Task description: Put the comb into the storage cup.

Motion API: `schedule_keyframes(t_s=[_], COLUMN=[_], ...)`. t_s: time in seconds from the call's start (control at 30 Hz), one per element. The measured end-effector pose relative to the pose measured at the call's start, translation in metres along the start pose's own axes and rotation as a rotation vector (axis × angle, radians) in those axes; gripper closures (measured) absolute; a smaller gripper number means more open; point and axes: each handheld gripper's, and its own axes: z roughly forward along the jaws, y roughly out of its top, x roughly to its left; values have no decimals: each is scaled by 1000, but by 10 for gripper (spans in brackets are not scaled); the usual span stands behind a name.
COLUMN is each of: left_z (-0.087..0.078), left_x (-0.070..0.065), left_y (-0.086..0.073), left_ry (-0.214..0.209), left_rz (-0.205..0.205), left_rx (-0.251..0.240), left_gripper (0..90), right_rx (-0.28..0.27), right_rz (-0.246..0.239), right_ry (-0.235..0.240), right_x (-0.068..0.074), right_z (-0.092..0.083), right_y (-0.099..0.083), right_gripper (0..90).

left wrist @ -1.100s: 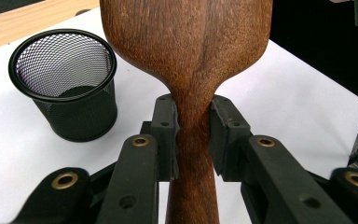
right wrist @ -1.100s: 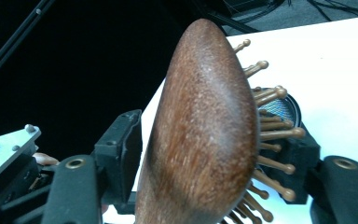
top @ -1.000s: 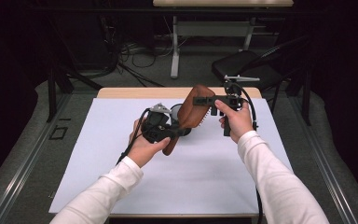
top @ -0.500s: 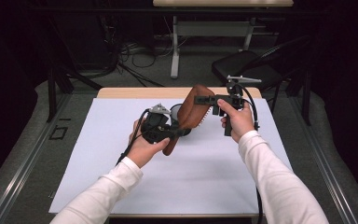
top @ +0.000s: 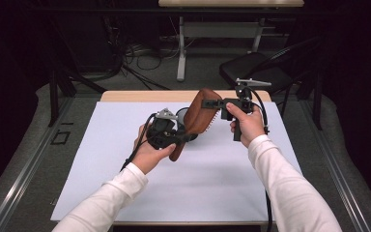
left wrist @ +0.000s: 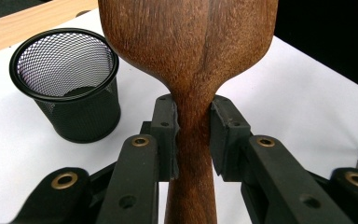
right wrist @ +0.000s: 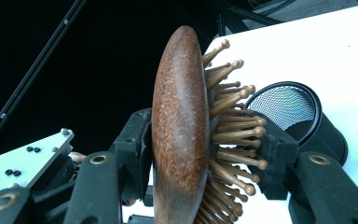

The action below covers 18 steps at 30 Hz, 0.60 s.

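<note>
White surface (top: 125, 193) carries a black mesh cup (left wrist: 67, 88), upright, open, nothing in it that I can make out — it stands just beside the wooden hairbrush (top: 196, 121), which is held up off the surface between both hands, near the far edge.

Step in hand, as I read it: a handover or re-grip of the brush, probably on the way to the cup. Left gripper (left wrist: 193, 135) is clamped on the narrow neck of the handle, pads pressing both sides. Right gripper (right wrist: 205, 154) has its jaws just been closing around the brush head — one pad on the smooth back, the other against the pin tips; looks like contact on both sides.

Next move calls for one gripper letting go once the other is firm, then tipping the brush handle-down over the cup mouth.

Brush: dark reddish-brown wood, oval paddle head, waisted handle, rows of ball-tipped wooden pins.
</note>
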Motion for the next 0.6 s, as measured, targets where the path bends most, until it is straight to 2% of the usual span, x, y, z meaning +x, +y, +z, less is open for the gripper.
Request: schedule_keyframes(t_s=[0.6], left_z=[0], left_x=[0], left_y=[-1], left_ry=[-10], left_rz=[13], left_rx=[-11], left_gripper=[727], right_rx=[25], right_rz=[40], right_ry=[27], right_x=[-2], right_z=[-4], right_y=[1], right_gripper=[496])
